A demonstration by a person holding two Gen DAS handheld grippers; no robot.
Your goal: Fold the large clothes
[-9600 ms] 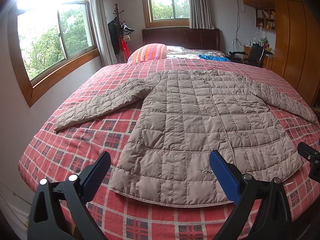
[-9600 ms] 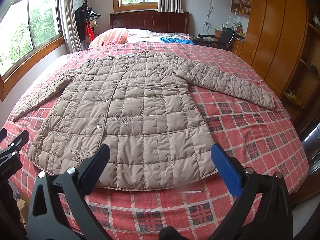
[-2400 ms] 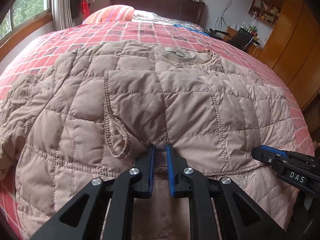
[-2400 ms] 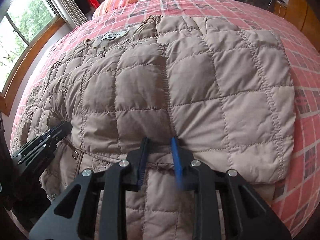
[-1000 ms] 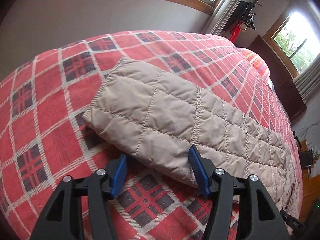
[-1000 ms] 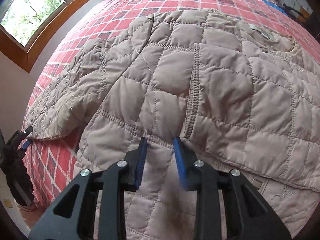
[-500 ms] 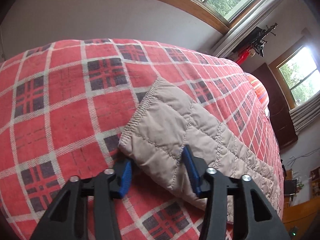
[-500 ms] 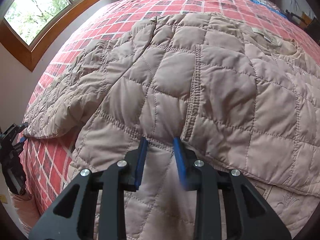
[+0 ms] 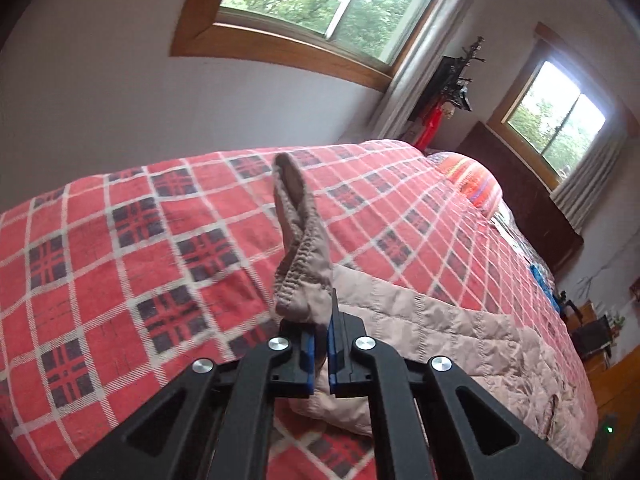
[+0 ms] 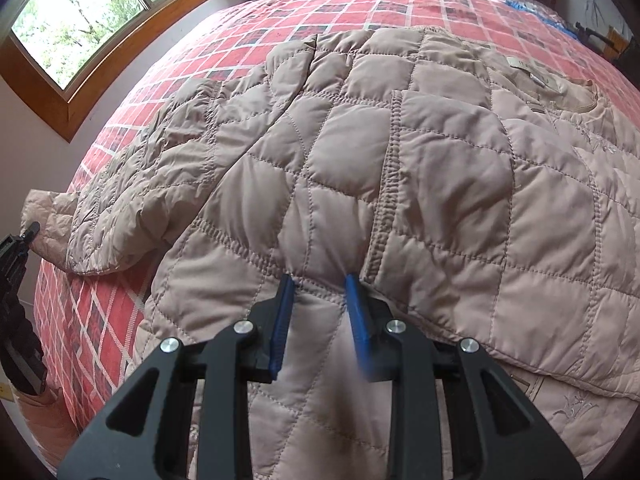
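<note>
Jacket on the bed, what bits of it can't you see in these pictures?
- Jacket hem: right wrist view, cut off by the bottom edge and covered by the right gripper.
- Its other sleeve: neither view shows it.
- Cuff fabric between the pads: left wrist view, hidden by the left gripper.
- Collar label: right wrist view, too small to read.

Lit by soft daylight from the wood-framed windows (image 9: 320,12), glass nearly blown out white at the far pane (image 9: 560,120). Strong fisheye bending and dark vignette at every corner. Motion blur across the red plaid bedspread (image 9: 120,240) in the left view; sharper quilting on the beige padded jacket (image 10: 440,160) in the right view, with one blue pad (image 10: 358,320) smeared. Gentle shadows only.
</note>
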